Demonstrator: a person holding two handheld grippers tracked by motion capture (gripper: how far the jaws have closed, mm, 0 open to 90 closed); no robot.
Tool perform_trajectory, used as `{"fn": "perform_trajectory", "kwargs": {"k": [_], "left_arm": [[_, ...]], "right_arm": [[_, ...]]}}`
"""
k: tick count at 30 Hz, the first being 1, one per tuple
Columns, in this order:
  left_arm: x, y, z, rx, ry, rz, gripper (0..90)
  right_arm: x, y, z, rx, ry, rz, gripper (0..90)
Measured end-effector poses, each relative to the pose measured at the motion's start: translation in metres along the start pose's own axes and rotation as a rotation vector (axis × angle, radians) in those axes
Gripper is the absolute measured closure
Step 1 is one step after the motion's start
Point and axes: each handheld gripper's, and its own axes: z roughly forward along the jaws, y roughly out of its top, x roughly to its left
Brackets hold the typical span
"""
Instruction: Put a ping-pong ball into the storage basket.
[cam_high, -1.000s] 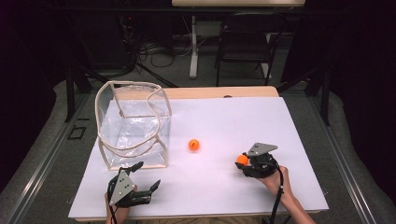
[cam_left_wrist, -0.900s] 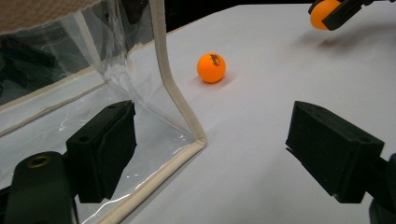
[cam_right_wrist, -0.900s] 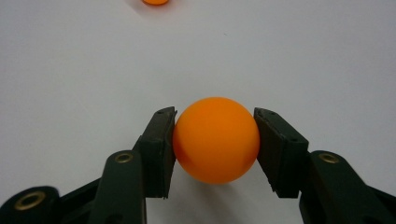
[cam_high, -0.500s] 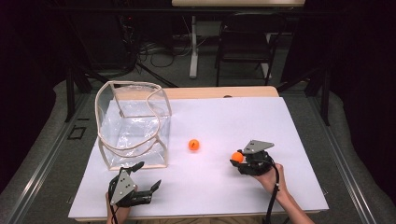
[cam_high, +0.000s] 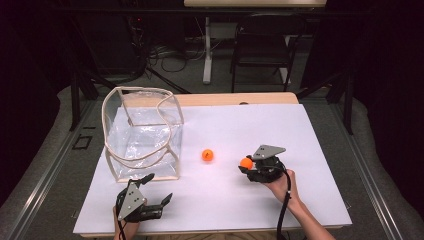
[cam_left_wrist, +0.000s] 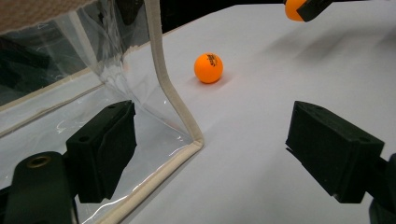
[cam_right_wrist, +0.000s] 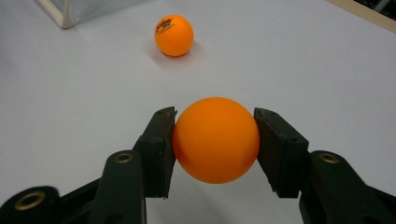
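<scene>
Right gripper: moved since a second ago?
Yes. The right gripper, shut on an orange ball, has shifted left toward the loose ball, which lies where it was on the white sheet.

Right gripper (cam_high: 246, 165) sits out over the right half of the table, jaws pointing left and clamped tight on an orange ball (cam_right_wrist: 216, 139), one pad on each side. The right hand (cam_high: 281, 184) grips it from behind, forearm coming in from the bottom edge. Left gripper (cam_high: 157, 190) is down near the front edge, jaws spread wide with nothing between them.
</scene>
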Motion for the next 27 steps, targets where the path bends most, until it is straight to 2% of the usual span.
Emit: {"fn": "perform_trajectory", "kwargs": {"k": [16, 18, 27], "left_arm": [[0.001, 0.000, 0.002, 0.000, 0.005, 0.003, 15.7], [0.002, 0.000, 0.003, -0.002, 0.003, -0.007, 15.7], [0.002, 0.000, 0.007, -0.010, -0.013, 0.001, 15.7]], "right_arm": [[0.001, 0.013, 0.014, -0.016, 0.028, -0.019, 50.5], [0.002, 0.016, 0.015, -0.018, 0.032, -0.020, 50.5], [0.004, 0.023, 0.021, -0.015, 0.040, -0.027, 50.5]]}}
